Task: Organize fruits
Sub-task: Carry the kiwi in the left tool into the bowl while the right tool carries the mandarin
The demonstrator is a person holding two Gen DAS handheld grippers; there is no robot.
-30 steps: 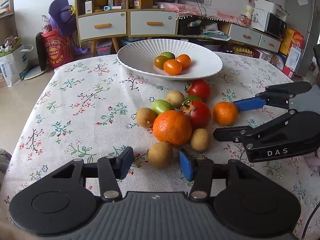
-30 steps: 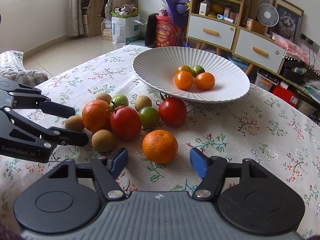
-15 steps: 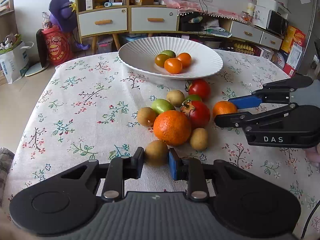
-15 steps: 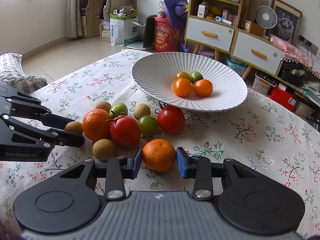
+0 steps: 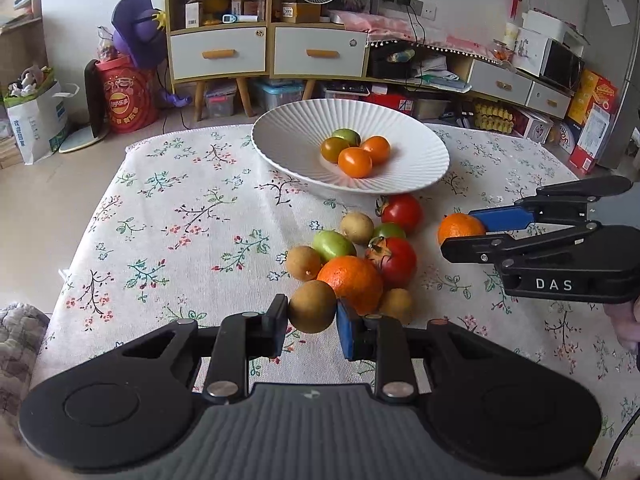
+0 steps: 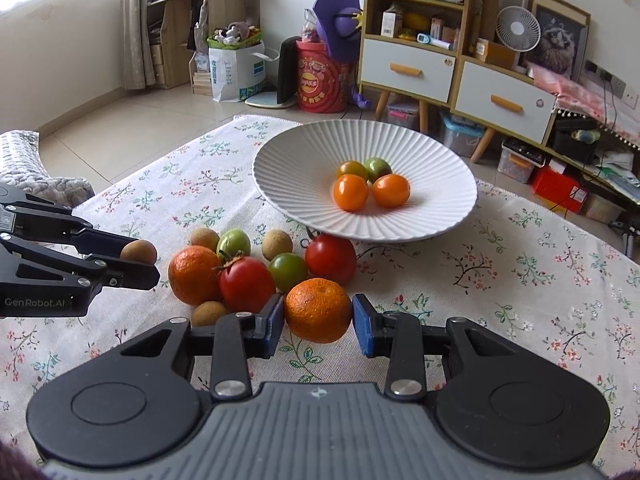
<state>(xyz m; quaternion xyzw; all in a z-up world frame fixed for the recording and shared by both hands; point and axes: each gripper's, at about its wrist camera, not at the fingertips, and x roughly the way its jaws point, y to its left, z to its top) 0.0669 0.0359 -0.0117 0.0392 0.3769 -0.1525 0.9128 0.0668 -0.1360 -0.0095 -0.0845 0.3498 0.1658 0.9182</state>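
My left gripper is shut on a brown longan and holds it just above the cloth; it also shows in the right wrist view. My right gripper is shut on a small orange, seen in the left wrist view too. A pile of fruit lies between them: a big orange, red tomatoes, green tomatoes and longans. The white ribbed plate holds several small tomatoes.
The table has a floral cloth. Its left edge drops to the floor, with a grey cushion at the near left. Cabinets and boxes stand behind the table.
Both grippers have closed: the left on the longan, the right on the small orange. Both fruits now sit a little higher than before.
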